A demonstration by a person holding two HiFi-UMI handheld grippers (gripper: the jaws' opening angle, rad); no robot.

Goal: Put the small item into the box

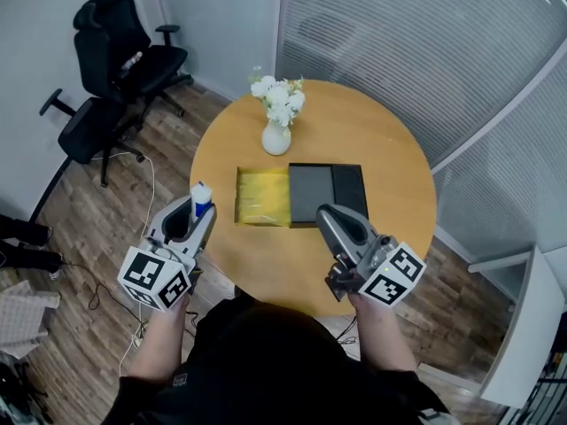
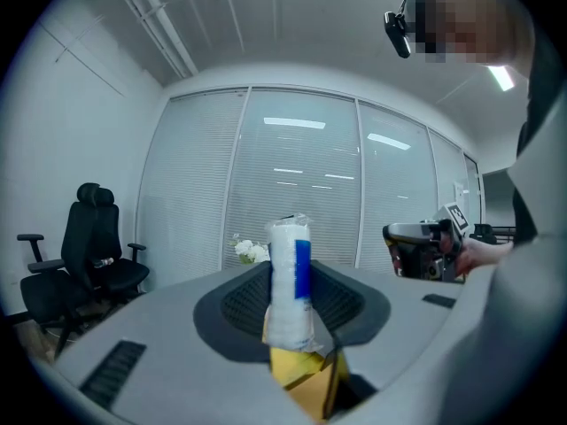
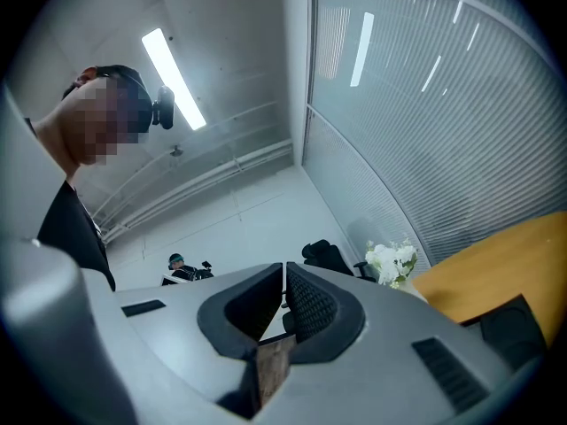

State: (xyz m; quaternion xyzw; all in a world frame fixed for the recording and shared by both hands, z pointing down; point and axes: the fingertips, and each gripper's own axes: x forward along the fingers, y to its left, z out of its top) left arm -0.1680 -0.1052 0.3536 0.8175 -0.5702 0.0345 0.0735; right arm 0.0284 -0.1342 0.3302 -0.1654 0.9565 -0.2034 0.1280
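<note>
The left gripper (image 1: 191,216) grasps the upright white-and-blue wrapped tube (image 2: 291,282) — the open yellow-lined box (image 1: 259,198) lies just far-right of it; the right gripper (image 3: 283,269) is clenched, empty.

A white vase (image 1: 276,138) of white flowers (image 1: 278,98) stands near the far edge of a round wooden table (image 1: 390,149). Two black chairs (image 1: 124,51) sit on the plank floor (image 1: 80,228) at left.

The left tongs (image 1: 198,218), matt grey plastic, pinch the small item (image 2: 291,282), wrapped in crinkly glossy film. Ahead of them, the smooth wooden tabletop (image 1: 372,122) bears a box (image 1: 263,196) with matt black lid (image 1: 326,191).
</note>
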